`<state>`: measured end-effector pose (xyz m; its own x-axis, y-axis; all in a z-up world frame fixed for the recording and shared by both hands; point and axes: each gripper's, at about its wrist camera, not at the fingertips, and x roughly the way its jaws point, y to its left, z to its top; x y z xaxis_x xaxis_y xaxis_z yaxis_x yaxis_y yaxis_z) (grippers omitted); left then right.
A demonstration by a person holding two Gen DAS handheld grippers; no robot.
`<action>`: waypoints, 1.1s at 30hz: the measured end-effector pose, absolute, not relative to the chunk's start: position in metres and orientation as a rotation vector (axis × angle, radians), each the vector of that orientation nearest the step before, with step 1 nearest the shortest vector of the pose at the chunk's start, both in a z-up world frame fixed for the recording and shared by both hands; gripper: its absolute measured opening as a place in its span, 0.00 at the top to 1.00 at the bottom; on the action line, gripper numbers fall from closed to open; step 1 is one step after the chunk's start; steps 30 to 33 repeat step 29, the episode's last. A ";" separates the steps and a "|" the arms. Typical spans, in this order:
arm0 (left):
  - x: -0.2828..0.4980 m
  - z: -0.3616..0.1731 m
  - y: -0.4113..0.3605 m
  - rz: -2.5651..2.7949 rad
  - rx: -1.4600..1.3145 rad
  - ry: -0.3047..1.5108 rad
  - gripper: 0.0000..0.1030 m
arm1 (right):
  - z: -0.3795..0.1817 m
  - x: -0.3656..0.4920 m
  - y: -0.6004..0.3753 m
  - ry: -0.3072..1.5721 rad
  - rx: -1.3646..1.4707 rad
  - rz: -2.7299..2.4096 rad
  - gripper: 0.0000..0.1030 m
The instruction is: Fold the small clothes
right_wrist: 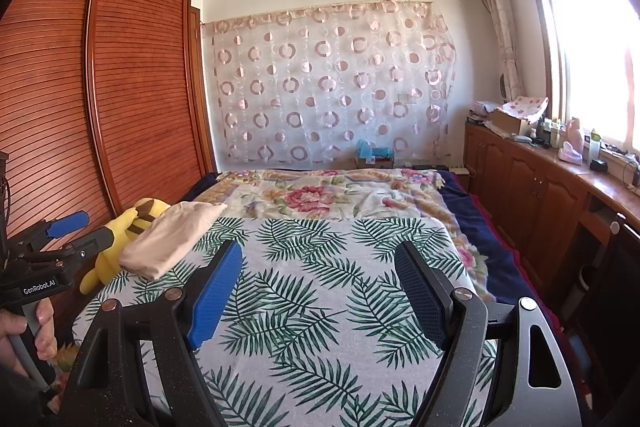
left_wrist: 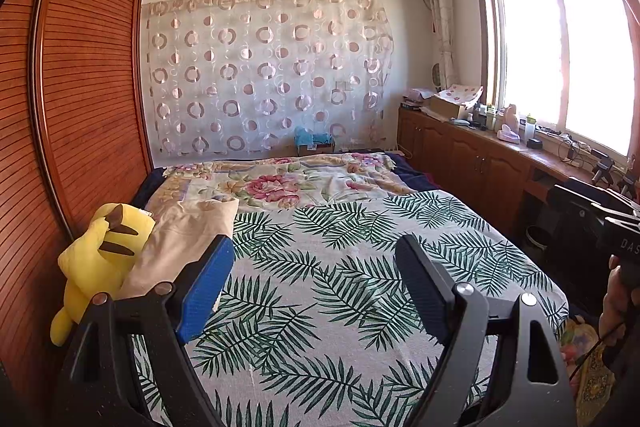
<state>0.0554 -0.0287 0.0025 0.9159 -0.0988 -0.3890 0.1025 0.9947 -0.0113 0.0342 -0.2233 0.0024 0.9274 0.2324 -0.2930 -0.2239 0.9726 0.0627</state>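
A beige garment (left_wrist: 188, 239) (right_wrist: 172, 239) lies loosely bunched at the left side of the bed, on the palm-leaf sheet (left_wrist: 340, 267) (right_wrist: 320, 307). My left gripper (left_wrist: 314, 243) is open with nothing between its blue pads, hovering over the sheet just right of the garment. My right gripper (right_wrist: 319, 246) is also open and holds nothing, over the middle of the sheet. The right wrist view shows the left gripper (right_wrist: 98, 225) at the left edge, a hand (right_wrist: 40, 327) holding its handle. The right gripper's black body (left_wrist: 600, 211) appears at the right edge of the left wrist view.
A yellow plush toy (left_wrist: 96, 259) (right_wrist: 120, 247) leans against the garment by the slatted wardrobe (left_wrist: 80, 87). A floral blanket (left_wrist: 280, 183) covers the far half of the bed. A wooden cabinet (right_wrist: 540, 195) with bottles and boxes runs under the window at right.
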 end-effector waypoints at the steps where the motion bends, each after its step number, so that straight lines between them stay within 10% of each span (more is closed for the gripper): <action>1: 0.055 0.002 -0.029 -0.104 0.009 0.400 0.19 | 0.002 0.034 -0.223 0.303 0.028 0.234 0.22; 33: 0.055 -0.001 -0.028 -0.104 0.010 0.394 0.19 | 0.001 0.032 -0.222 0.298 0.025 0.235 0.22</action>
